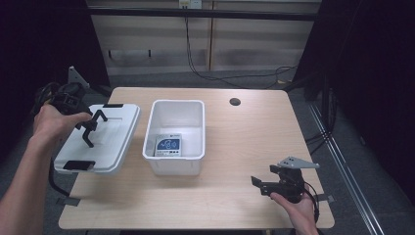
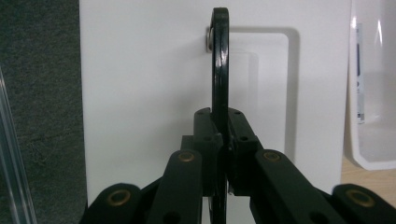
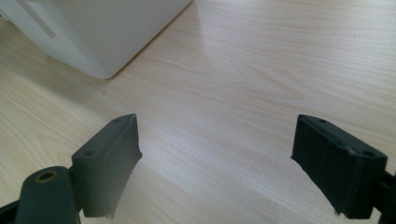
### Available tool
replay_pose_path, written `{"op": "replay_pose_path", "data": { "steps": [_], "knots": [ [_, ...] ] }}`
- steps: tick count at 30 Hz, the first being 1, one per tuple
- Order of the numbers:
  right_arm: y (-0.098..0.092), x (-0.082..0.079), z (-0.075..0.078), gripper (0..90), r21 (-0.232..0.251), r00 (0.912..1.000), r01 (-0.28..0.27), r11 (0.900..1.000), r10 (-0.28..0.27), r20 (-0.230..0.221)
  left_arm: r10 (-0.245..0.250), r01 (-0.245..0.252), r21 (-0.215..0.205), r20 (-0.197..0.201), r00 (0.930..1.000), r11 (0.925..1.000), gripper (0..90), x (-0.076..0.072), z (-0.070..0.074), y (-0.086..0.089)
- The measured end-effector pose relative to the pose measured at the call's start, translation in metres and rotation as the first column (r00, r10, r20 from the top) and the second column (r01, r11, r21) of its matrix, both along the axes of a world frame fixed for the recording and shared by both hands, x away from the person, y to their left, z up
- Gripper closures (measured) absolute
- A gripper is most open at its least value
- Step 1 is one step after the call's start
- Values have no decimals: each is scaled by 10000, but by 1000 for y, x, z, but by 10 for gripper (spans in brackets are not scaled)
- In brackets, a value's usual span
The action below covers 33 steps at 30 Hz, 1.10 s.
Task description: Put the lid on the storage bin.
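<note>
The white lid (image 1: 100, 139) sits at the left edge of the wooden table (image 1: 235, 147), tilted, with part of it hanging past the table edge. It has a black handle (image 1: 93, 126) on top and black latches at both ends. The left gripper (image 1: 90, 128) holds this handle: in the left gripper view the two black jaws are pressed together on the thin black handle (image 2: 220, 70), which stands up between them in front of the white lid (image 2: 140, 93). The left hand (image 1: 54, 120) holds the gripper from the left side.

Just beside the lid stands an open white box (image 1: 173, 134), near the middle of the table. Inside it lies a small package (image 1: 168, 145) with a blue and white label.

The right gripper (image 1: 262, 185) is near the front right part of the table, well apart from the box, and is held by the right hand (image 1: 296, 205). Its jaws are wide apart and hold nothing; between them in the right gripper view there is bare table (image 3: 243, 93), with a corner of the white box (image 3: 93, 32) farther off.
</note>
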State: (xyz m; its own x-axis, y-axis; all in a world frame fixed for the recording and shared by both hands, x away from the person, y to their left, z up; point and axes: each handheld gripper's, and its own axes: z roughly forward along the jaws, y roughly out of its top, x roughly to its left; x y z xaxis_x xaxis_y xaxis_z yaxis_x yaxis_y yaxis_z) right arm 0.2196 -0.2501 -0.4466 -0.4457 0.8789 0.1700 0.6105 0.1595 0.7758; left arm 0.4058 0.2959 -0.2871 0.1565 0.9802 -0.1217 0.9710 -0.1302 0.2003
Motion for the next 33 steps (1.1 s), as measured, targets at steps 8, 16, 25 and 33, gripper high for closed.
{"op": "replay_pose_path", "data": {
  "steps": [8, 16, 25, 33],
  "knots": [
    [0, 0, 0, 142, -12, 10000, -2, 10000, 2, -15, -196, 198, -107, 115, 9997, 9997, 849, 0, 20, -10],
    [0, 0, 0, 142, -2, 10000, 0, 10000, 0, -31, -357, 364, -221, 281, 9990, 9991, 848, 0, 31, -22],
    [0, 0, 0, 142, 45, 10000, -37, 10000, 37, -18, -392, 410, -514, 363, 9986, 9978, 848, 6, 32, -51],
    [0, 0, 0, 139, 28, 10000, -28, 10000, 28, 24, -566, 582, -524, 319, 9979, 9969, 848, 9, 31, -80]
  ]
}}
